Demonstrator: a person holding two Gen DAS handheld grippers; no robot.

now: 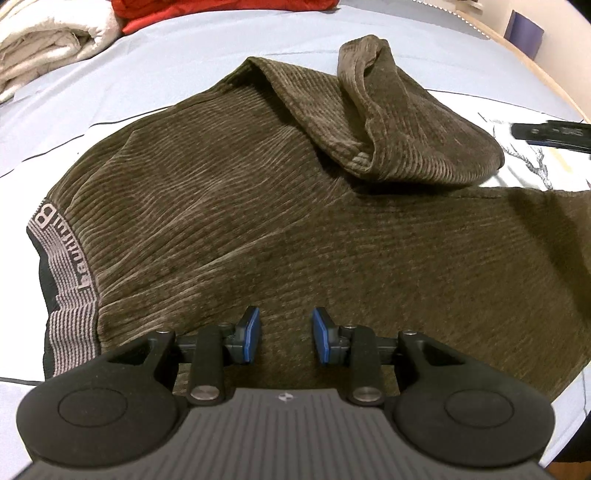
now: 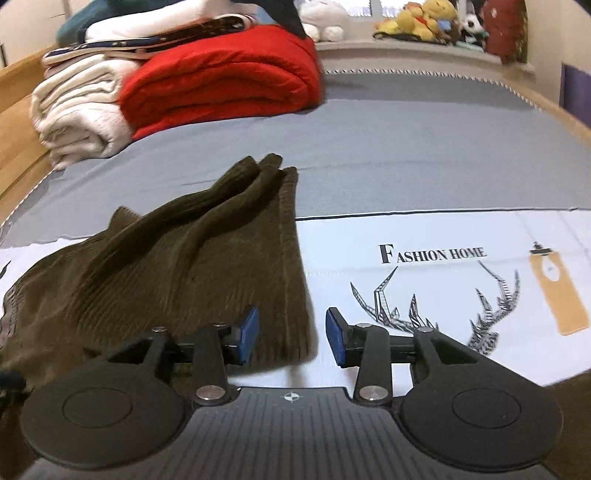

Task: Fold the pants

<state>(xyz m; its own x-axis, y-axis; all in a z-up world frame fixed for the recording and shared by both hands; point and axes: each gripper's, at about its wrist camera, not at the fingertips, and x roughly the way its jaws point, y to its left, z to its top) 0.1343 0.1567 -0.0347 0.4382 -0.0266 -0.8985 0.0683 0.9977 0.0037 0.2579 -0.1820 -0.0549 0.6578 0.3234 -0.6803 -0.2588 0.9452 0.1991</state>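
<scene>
The pants (image 1: 258, 206) are brown corduroy, finely ribbed and soft, with a grey-and-black striped elastic waistband (image 1: 68, 280) bearing woven lettering. One leg end is flopped back over the rest in a loose, rounded fold. They lie on a bed sheet (image 2: 424, 155), grey further back and white nearer, printed with "FASHION HOME" and an antlered deer (image 2: 436, 314). Behind sit a folded red blanket (image 2: 221, 85) and a rolled cream one (image 2: 77, 110); plush toys (image 2: 424, 18) line a ledge, somewhat blurred.

The left gripper (image 1: 284, 339) hovers over the cloth, blue pads spread, apparently pinching nothing. The right gripper (image 2: 291, 339) is also spread, the hem edge of the leg lying between its fingers, unpinched.
</scene>
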